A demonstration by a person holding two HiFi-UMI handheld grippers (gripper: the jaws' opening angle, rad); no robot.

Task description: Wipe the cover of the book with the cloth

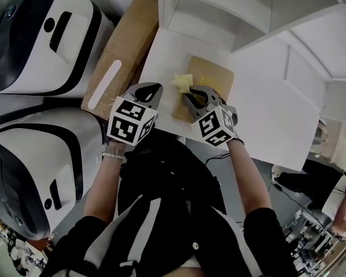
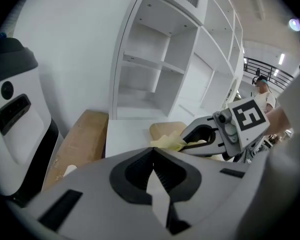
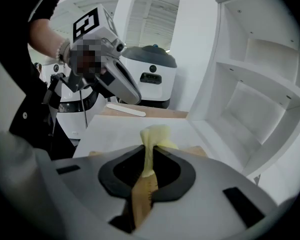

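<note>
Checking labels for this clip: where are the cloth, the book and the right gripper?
cloth (image 1: 183,82), head view, middle of the bunched fabric.
book (image 1: 217,74), head view, bare brown cover.
right gripper (image 3: 148,148), right gripper view, between the tips shut on the cloth.

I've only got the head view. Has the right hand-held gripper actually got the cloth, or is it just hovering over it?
Observer: It has it. The right gripper view shows the right hand-held gripper shut on a pinch of the yellow cloth.
Operator: And the left one?
Observer: The left hand-held gripper is shut on nothing. Its jaw tips meet bare, with the book lying ahead of them.
</note>
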